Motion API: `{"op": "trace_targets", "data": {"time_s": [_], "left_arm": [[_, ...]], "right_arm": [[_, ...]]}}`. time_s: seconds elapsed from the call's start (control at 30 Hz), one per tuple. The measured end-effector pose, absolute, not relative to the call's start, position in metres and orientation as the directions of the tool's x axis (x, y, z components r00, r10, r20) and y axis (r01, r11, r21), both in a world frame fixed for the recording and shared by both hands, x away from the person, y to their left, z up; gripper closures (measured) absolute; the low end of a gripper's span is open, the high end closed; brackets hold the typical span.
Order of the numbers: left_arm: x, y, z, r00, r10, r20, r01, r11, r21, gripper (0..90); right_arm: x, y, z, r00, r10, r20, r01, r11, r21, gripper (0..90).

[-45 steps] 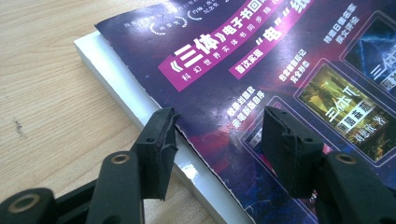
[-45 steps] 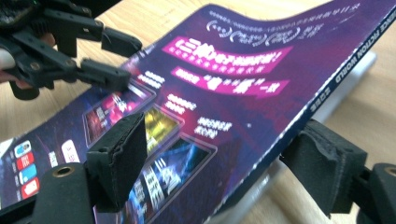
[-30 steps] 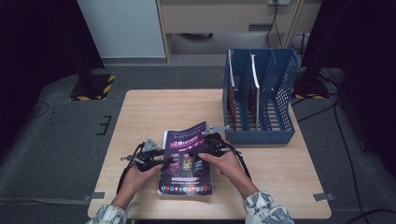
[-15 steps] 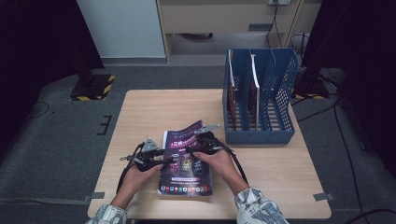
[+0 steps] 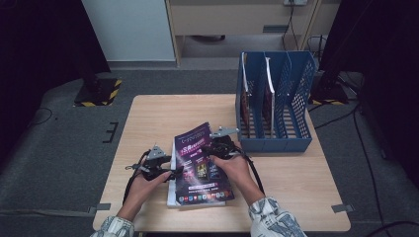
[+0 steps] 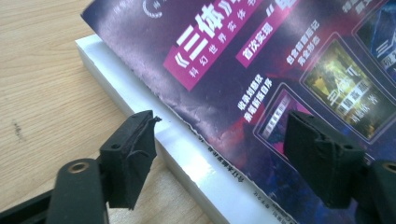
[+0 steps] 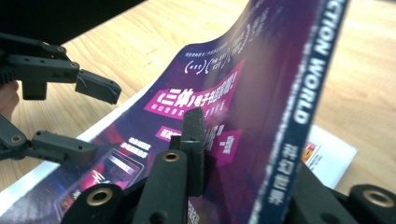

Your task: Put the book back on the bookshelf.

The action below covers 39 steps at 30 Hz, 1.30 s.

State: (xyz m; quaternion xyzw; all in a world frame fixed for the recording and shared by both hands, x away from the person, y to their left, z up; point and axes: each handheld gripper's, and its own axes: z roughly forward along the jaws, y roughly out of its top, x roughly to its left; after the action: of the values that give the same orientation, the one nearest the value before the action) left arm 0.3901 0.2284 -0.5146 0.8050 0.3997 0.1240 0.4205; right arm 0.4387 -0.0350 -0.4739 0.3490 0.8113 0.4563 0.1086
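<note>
**Magazine edge lifted and pinched**

Since the earlier frame, the spine edge of the purple magazine has risen off the stack, and the right gripper has just been closing its jaws on it.

Taking the blue file rack as landmark: the wooden table carries the rack at its far right corner, with two magazines standing in the rack's left slots. The purple magazine lies just left of the rack and nearer the person, on top of a white book whose edge juts out on the side away from the rack. The right gripper, close to the rack's near left corner, clamps the magazine's raised spine between its pads. The left gripper, farther from the rack, has just been opening; its jaws stand apart, straddling the magazine's far edge, with the pads pressing on nothing.
</note>
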Motion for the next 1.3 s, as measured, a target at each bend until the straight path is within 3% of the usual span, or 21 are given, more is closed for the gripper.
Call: {"op": "trace_targets", "data": {"time_s": [0.53,1.3], "left_arm": [[0.392,0.228,-0.514,0.646,0.747,-0.158,0.541,-0.301,0.785,17.4],[0.393,0.224,-0.512,0.643,0.748,-0.164,0.519,-0.269,0.811,13.2]], "right_arm": [[0.439,-0.04,-0.452,-0.745,0.663,0.073,0.38,0.332,0.863,80.1],[0.438,-0.04,-0.444,-0.745,0.665,0.053,0.334,0.303,0.892,80.8]]}}
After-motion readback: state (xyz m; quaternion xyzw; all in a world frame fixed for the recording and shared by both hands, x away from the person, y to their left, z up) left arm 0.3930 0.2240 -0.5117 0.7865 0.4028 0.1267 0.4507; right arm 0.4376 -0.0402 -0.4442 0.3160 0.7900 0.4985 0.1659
